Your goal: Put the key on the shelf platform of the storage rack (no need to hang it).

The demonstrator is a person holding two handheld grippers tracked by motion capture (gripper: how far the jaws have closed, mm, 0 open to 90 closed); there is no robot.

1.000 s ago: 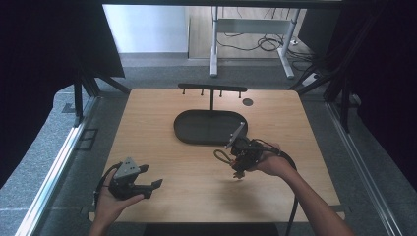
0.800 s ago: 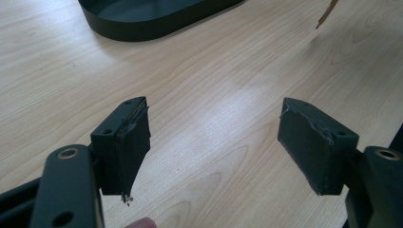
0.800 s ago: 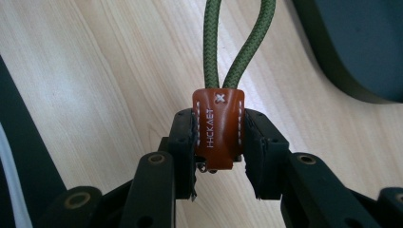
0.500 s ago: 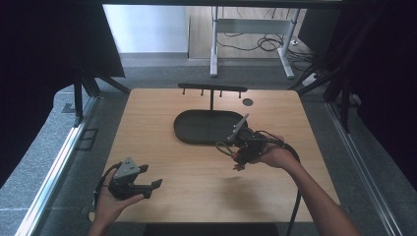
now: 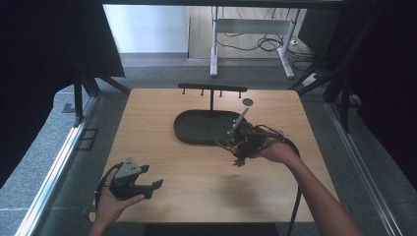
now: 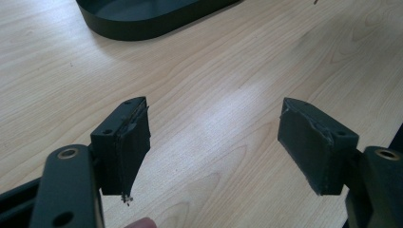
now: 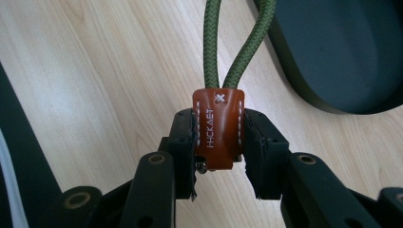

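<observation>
A brown leather key fob [image 7: 218,130] with a green cord loop [image 7: 211,42] sits between the pads of my right gripper [image 7: 219,142], which is shut on it. The loop points away from the jaws, towards the black oval tray [image 7: 332,47]. In the high view my right gripper [image 5: 235,146] hovers at the tray's [image 5: 196,140] near right rim, with the cord loop [image 5: 222,143] sticking out to the left. My left gripper [image 5: 150,186] rests at the table's front left corner. Its jaws [image 6: 214,142] stand wide open over bare wood.
A black rack with small hooks [image 5: 211,89] stands behind the tray, and a small dark disc [image 5: 248,102] lies beside it. The tray's rim [image 6: 142,28] shows far ahead of the left jaws. Dark curtains flank the table.
My right gripper has risen a little and drifted towards the tray's rim with the key fob in it. The left gripper has stayed put.
</observation>
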